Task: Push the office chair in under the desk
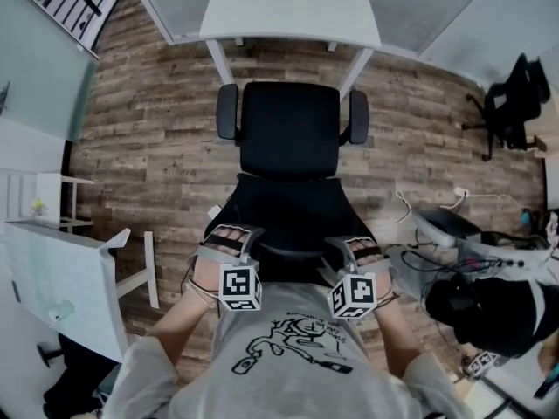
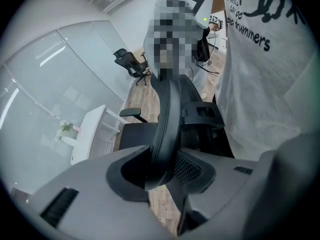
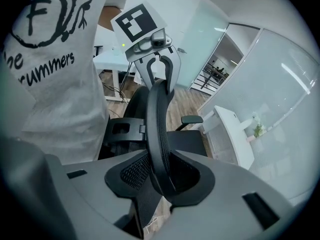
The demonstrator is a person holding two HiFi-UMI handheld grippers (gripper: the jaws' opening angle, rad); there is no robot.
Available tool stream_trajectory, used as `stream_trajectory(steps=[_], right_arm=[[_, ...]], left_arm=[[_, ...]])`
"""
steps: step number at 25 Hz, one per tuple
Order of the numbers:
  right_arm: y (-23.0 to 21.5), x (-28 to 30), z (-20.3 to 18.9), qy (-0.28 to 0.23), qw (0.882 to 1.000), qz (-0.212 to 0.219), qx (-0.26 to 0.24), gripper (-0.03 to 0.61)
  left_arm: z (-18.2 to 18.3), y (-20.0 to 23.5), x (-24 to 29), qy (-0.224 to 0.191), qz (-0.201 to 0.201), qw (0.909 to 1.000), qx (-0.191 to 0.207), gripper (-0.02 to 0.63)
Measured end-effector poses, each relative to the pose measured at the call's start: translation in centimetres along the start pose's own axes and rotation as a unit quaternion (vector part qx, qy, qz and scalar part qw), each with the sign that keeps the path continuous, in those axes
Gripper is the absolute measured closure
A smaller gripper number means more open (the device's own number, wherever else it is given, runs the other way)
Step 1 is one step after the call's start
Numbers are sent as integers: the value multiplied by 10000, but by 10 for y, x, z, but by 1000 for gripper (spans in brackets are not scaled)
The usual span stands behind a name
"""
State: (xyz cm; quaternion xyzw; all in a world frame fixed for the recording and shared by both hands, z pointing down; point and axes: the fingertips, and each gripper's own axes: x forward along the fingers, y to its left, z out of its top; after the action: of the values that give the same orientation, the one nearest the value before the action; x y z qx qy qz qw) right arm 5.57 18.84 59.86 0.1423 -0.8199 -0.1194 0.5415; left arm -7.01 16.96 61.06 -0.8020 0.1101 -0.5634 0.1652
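Observation:
A black office chair [image 1: 289, 129] stands on the wood floor, its seat facing a white desk [image 1: 288, 11] at the top of the head view, with the seat's front edge just short of the desk. I stand behind the backrest [image 1: 288, 212]. My left gripper [image 1: 229, 234] is shut on the left of the backrest's top rim [image 2: 167, 114]. My right gripper [image 1: 362, 246] is shut on the right of the rim [image 3: 157, 129]. In each gripper view the mesh-edged rim runs between the jaws. The armrests [image 1: 227, 112] stick out at both sides.
A second white table [image 1: 65, 264] stands at the left, and a white shelf unit [image 1: 35, 201] is beyond it. Cables and gear [image 1: 454, 238] lie on the floor at the right. Another black chair [image 1: 511, 103] stands at the far right. Glass walls enclose the room.

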Motion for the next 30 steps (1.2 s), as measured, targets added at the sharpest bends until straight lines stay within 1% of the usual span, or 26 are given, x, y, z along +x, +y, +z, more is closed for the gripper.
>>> stream_trajectory(steps=[8, 13, 17, 24, 30], right_arm=[[-21, 12, 6, -86, 9998, -199, 38, 439], [-32, 19, 6, -132, 9997, -204, -23, 439], [-37, 21, 9, -154, 9997, -177, -42, 439], [-55, 30, 1, -183, 9995, -237, 97, 436], [-73, 38, -4, -189, 9996, -219, -4, 433]], left_arm=[[-11, 20, 8, 22, -25, 10000, -81, 488], [-14, 25, 15, -80, -189, 9995, -219, 487], [-17, 32, 13, -27, -156, 9996, -247, 488], [-16, 44, 27, 20, -278, 9991, -311, 488], [-15, 62, 31, 18, -246, 9993, -288, 488]])
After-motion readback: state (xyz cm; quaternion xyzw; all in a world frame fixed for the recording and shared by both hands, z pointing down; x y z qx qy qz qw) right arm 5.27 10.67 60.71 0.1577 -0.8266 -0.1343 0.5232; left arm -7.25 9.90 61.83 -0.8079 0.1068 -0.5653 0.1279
